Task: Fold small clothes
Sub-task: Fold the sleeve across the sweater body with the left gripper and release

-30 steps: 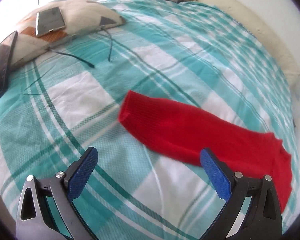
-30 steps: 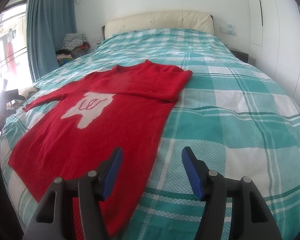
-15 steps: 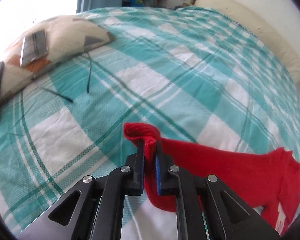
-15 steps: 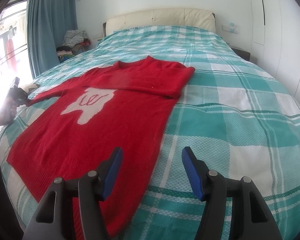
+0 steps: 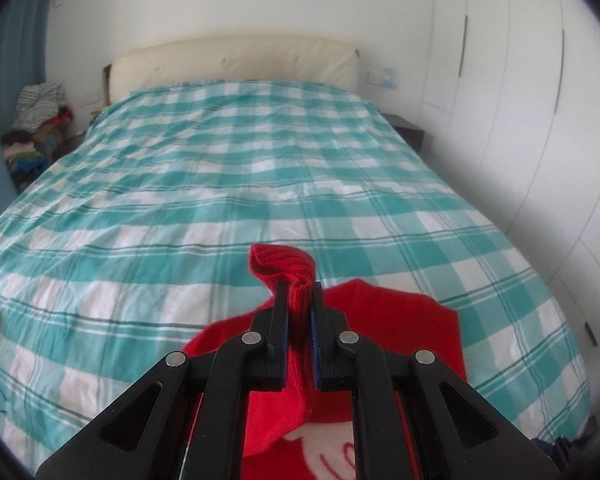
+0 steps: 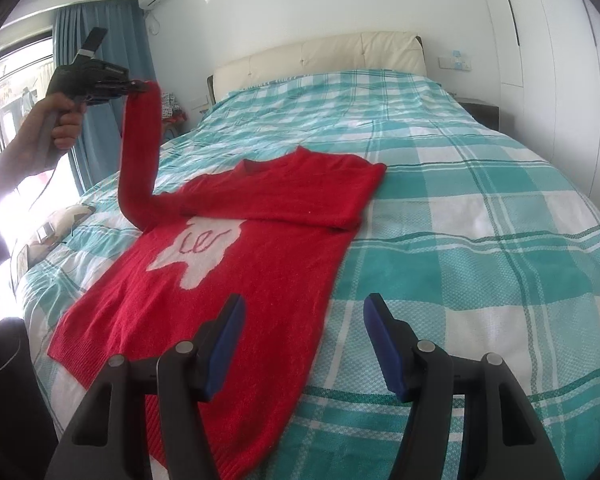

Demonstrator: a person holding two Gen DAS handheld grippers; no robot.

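Note:
A red sweater with a white patch on its front lies flat on the bed. Its right sleeve is folded across the chest. My left gripper is shut on the cuff of the left sleeve and holds it high above the bed. In the right wrist view the left gripper shows at upper left with the sleeve hanging down from it. My right gripper is open and empty, low over the sweater's right hem side.
The bed has a teal and white checked cover and a cream headboard. A patterned pillow with a phone lies at the bed's left edge. White wardrobes stand on the right, a clothes pile by the blue curtain.
My left gripper shut on the sleeve cuff, then lifted it high and swung it toward the sweater body. The right gripper stayed open and barely moved.

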